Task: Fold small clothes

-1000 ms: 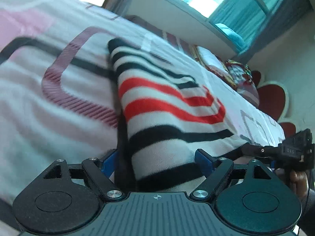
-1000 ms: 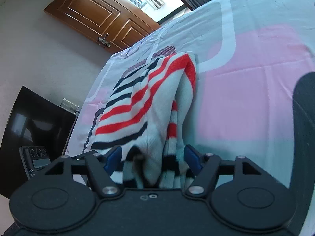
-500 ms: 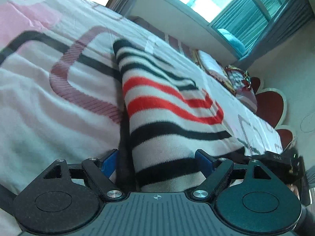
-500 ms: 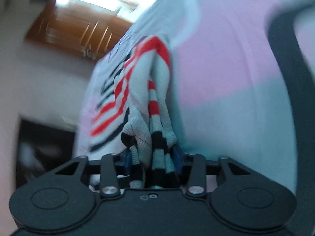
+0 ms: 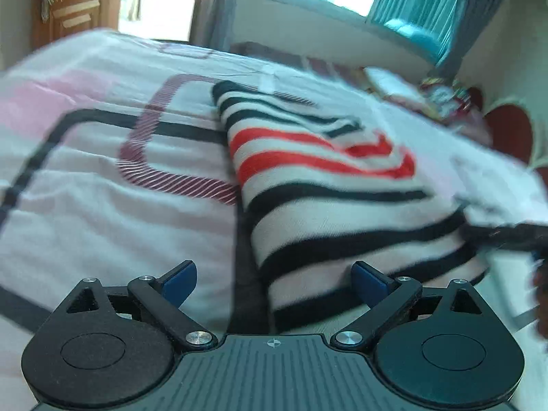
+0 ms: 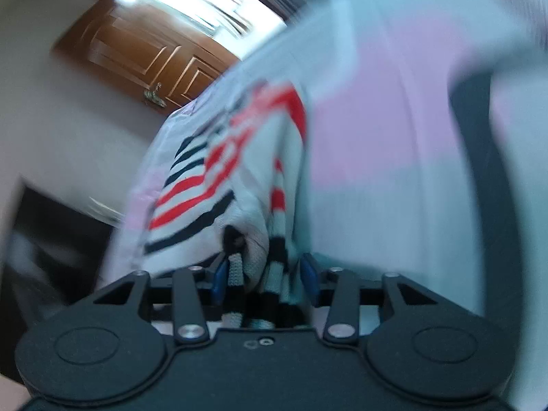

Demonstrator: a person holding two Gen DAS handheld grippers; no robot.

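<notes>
We are working on the fold of the striped sweater (image 5: 328, 205), which is lying on the pink-and-white bedspread (image 5: 102, 205). Our left gripper (image 5: 274, 282) is standing wide, its jaws having just been opening, the sweater's near corner between them but not pinched. Our right gripper (image 6: 263, 274) is clenching the bunched edge, its jaws having just eased slightly. Next, we judge, the right must carry that edge across while the left is clearing away.
</notes>
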